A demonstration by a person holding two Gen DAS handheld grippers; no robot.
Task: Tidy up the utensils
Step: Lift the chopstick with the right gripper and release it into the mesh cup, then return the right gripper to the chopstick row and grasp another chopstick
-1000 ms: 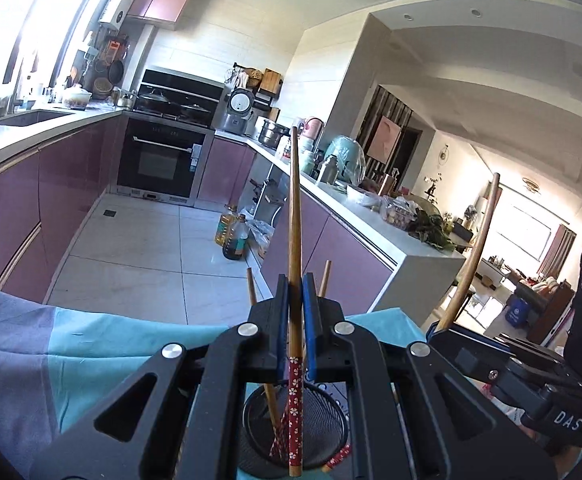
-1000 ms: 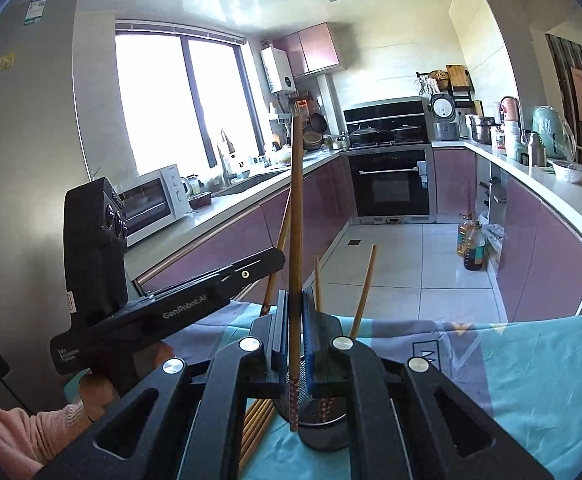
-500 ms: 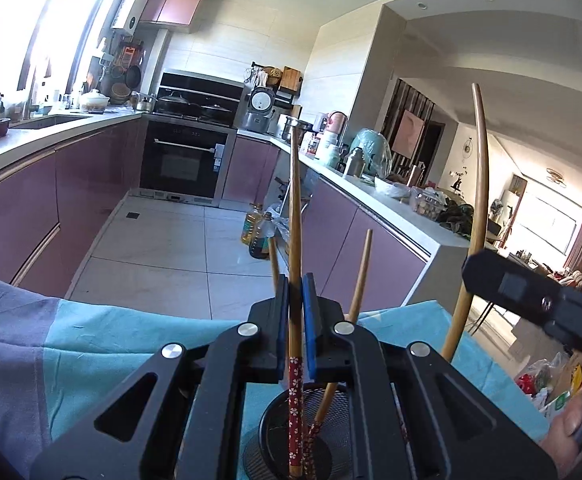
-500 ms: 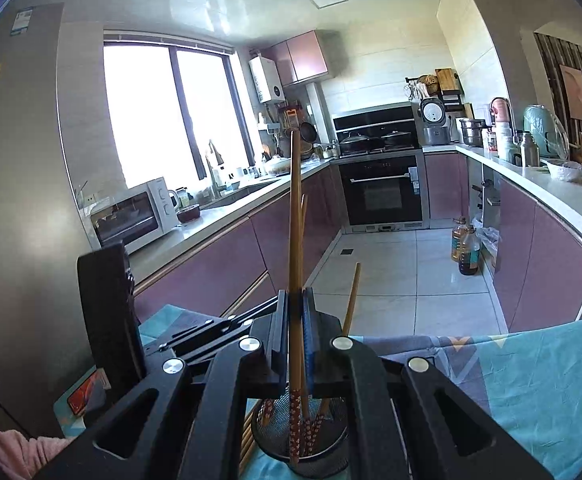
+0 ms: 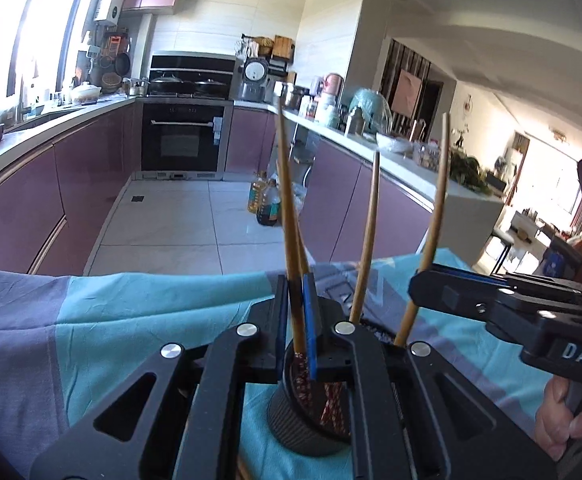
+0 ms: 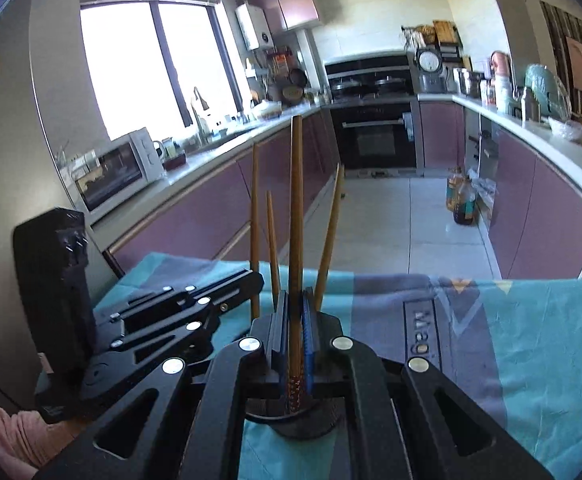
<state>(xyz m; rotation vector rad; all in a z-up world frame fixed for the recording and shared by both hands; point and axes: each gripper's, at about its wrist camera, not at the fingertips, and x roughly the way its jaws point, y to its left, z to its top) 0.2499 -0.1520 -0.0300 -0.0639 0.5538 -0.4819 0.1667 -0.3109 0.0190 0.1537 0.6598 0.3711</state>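
In the left wrist view my left gripper (image 5: 295, 294) is shut on a wooden chopstick (image 5: 287, 200) that stands nearly upright. Its red patterned end reaches down into the black mesh cup (image 5: 291, 428) on the tablecloth. My right gripper (image 5: 421, 286) comes in from the right, shut on a second chopstick (image 5: 437, 200). A loose chopstick (image 5: 367, 236) leans in the cup between them. In the right wrist view the right gripper (image 6: 296, 304) clamps its chopstick (image 6: 296, 208) above the cup (image 6: 295, 424). The left gripper (image 6: 253, 280) sits close on the left with its chopstick (image 6: 255, 220).
A teal and grey tablecloth (image 5: 111, 320) covers the table. A person's hand (image 5: 559, 412) holds the right gripper, and a pink sleeve (image 6: 7, 436) shows at lower left. Two loose chopsticks (image 6: 329, 240) stand in the cup. Oil bottles (image 5: 267, 204) stand on the kitchen floor beyond.
Both grippers have sunk toward the cup and drawn closer together. The patterned ends of both held chopsticks have gone down into the cup.
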